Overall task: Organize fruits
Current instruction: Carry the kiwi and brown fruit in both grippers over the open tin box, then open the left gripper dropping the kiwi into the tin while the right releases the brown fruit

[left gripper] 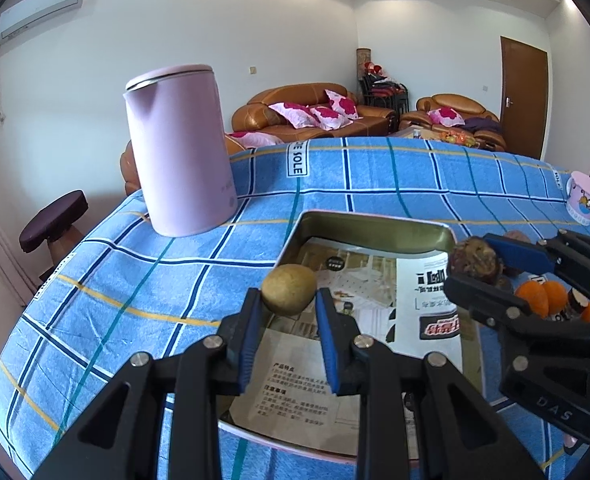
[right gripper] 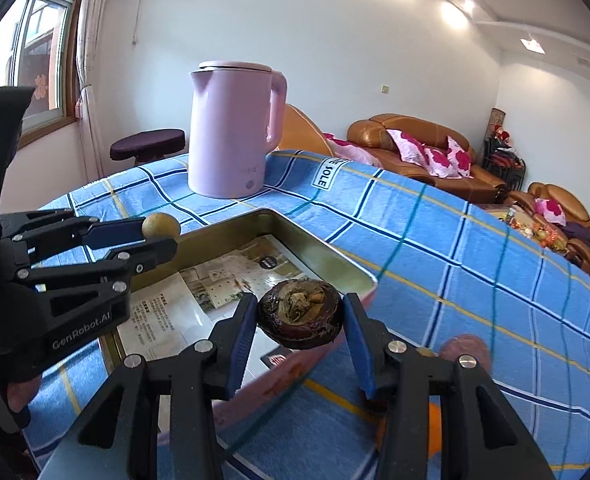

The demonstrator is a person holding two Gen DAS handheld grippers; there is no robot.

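My left gripper (left gripper: pixel 289 300) is shut on a small round tan fruit (left gripper: pixel 289 289), held above the near left part of a rectangular metal tin (left gripper: pixel 375 226) lined with printed paper. In the right wrist view the same left gripper (right gripper: pixel 163 236) and tan fruit (right gripper: pixel 161 226) hover over the tin's left rim (right gripper: pixel 319 242). My right gripper (right gripper: pixel 299 318) is shut on a wrinkled dark purple fruit (right gripper: pixel 299 316) over the tin's near right corner. From the left wrist view, the purple fruit (left gripper: pixel 475 260) sits in the right gripper (left gripper: pixel 473 266). Orange fruits (left gripper: pixel 541 298) lie on the cloth to the right.
A tall pink kettle (left gripper: pixel 181 152) stands on the blue checked tablecloth (left gripper: pixel 375 172) behind the tin. A pink mug (left gripper: pixel 583 198) sits at the far right edge. A dark stool (left gripper: pixel 53 216) and brown sofas (left gripper: pixel 315 116) lie beyond the table.
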